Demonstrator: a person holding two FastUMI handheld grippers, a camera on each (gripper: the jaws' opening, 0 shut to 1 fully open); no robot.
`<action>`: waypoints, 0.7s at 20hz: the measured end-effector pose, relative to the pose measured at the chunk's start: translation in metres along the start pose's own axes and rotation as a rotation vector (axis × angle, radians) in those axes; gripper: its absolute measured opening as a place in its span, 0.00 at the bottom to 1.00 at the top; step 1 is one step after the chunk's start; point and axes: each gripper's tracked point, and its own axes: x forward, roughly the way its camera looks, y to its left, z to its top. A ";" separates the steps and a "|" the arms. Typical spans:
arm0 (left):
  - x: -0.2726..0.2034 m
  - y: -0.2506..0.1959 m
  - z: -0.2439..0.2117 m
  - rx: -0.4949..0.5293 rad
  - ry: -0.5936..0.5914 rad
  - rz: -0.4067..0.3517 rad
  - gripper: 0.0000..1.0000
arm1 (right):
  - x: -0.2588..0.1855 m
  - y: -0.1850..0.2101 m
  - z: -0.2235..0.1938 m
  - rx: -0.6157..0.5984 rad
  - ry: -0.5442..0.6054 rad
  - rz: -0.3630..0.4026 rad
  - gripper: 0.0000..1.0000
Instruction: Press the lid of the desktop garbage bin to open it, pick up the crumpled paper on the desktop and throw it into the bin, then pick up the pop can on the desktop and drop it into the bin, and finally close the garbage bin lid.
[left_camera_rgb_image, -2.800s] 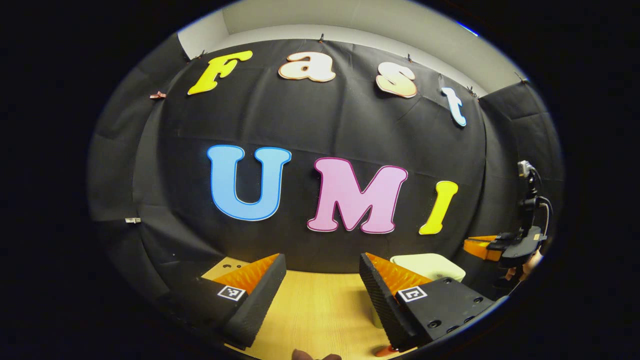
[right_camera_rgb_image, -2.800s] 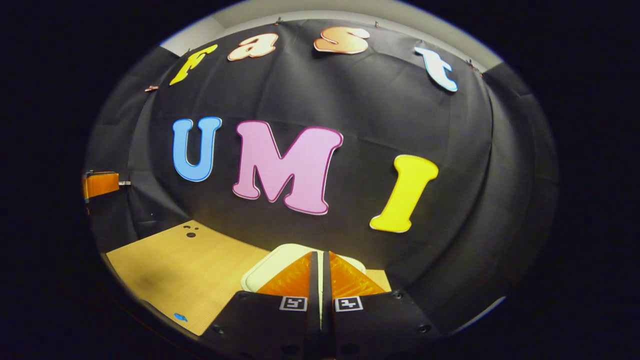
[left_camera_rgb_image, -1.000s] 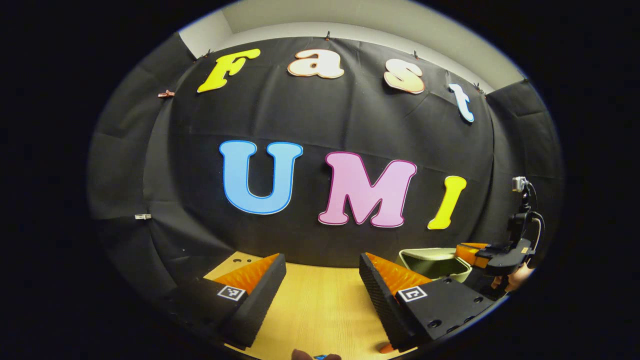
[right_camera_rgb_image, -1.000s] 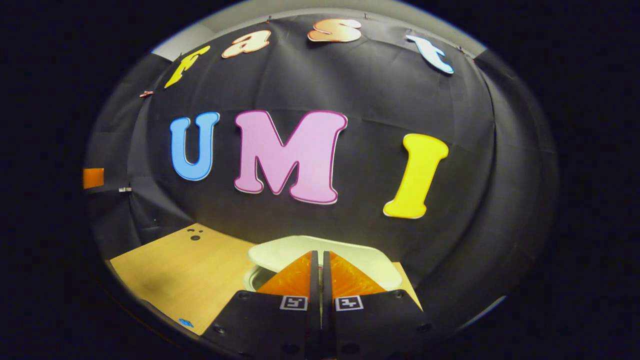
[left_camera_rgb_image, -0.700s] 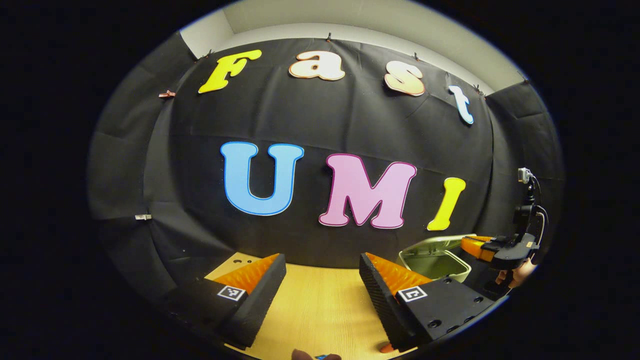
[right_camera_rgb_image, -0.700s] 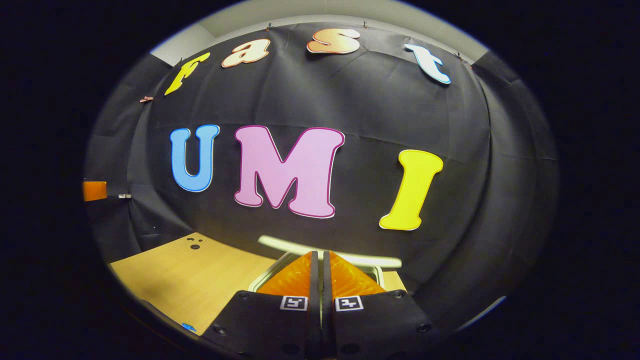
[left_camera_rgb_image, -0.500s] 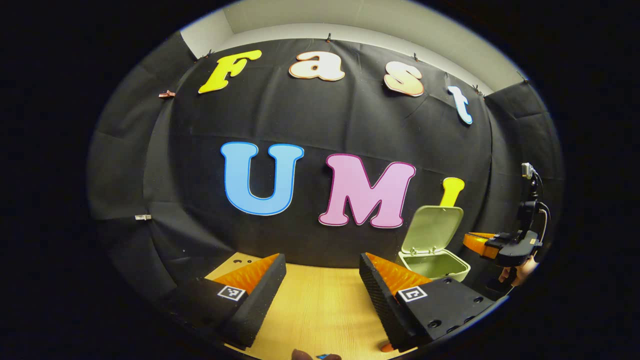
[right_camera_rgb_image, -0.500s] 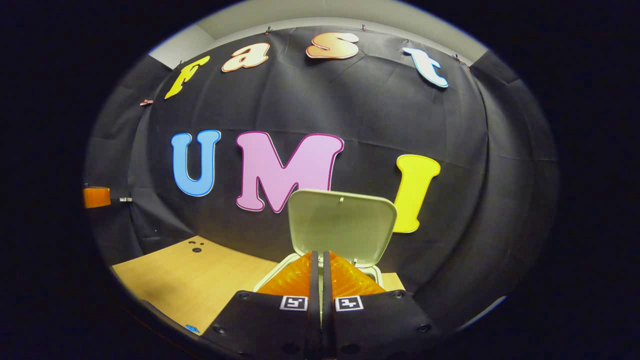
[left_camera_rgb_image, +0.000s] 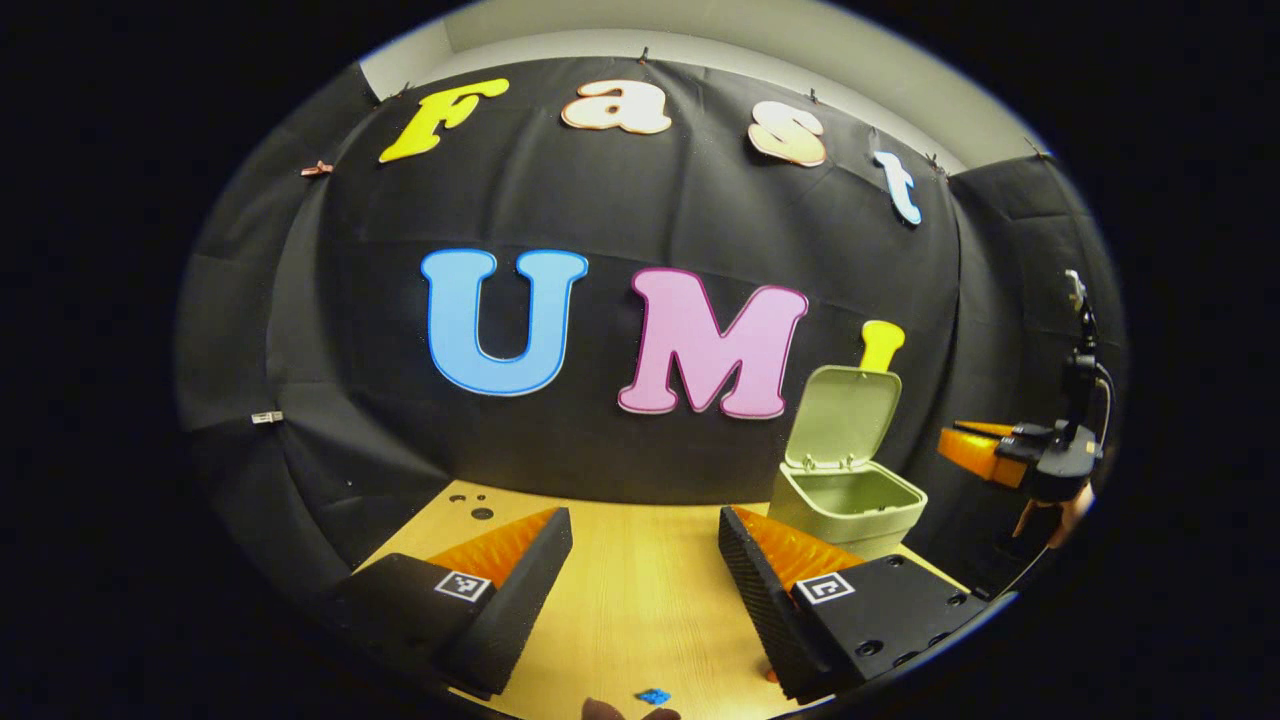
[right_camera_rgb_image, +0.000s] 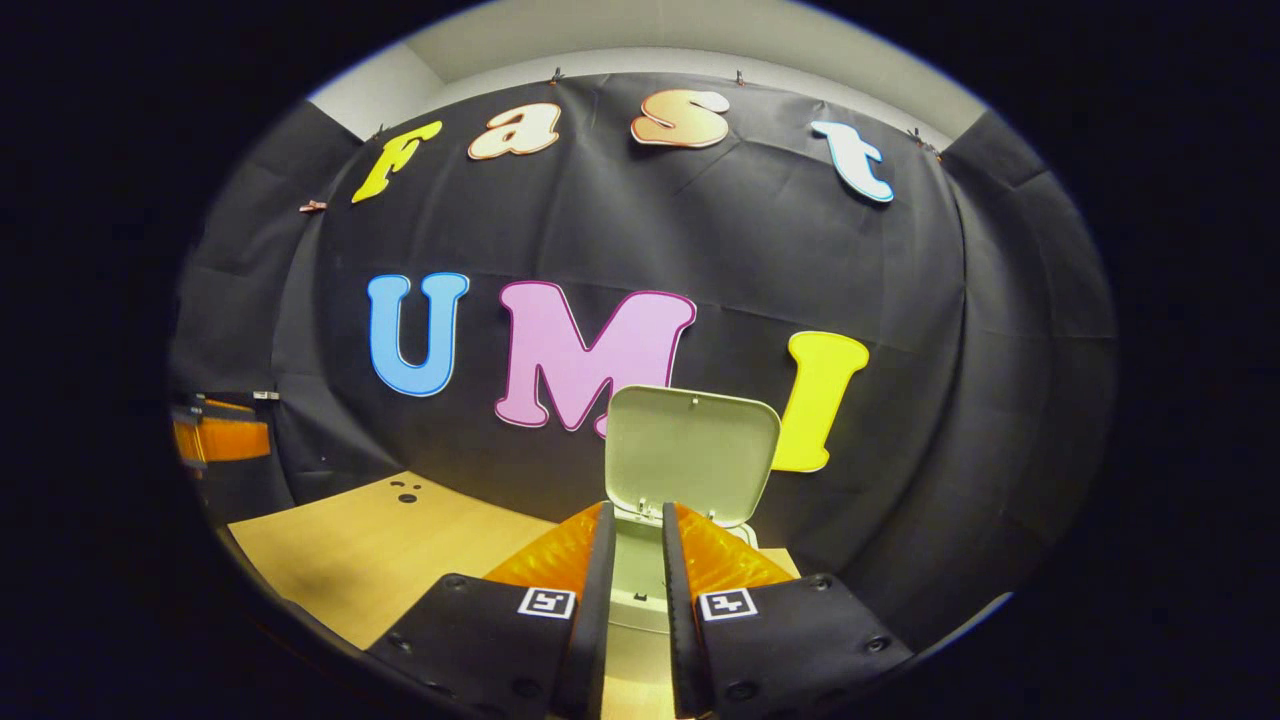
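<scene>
No readable text shows; the grippers carry only square markers.

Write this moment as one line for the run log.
bin lid: open, upright | left gripper: open, empty | right gripper: slightly open, empty

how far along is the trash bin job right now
Done: the pale green plastic bin stands with its lid upright. In hand: nothing; right gripper has jaws slightly parted, left gripper jaws wide. Left: paper, can, closing the lid.
</scene>
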 end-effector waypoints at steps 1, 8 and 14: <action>0.000 -0.001 -0.011 0.013 0.017 -0.011 0.95 | -0.006 0.000 0.000 0.002 0.000 -0.001 0.31; -0.001 -0.019 -0.092 0.083 0.108 -0.120 0.95 | -0.037 -0.006 -0.008 -0.018 0.026 -0.018 0.34; 0.002 -0.029 -0.172 0.124 0.249 -0.148 0.94 | -0.062 -0.006 -0.018 -0.012 0.061 0.006 0.34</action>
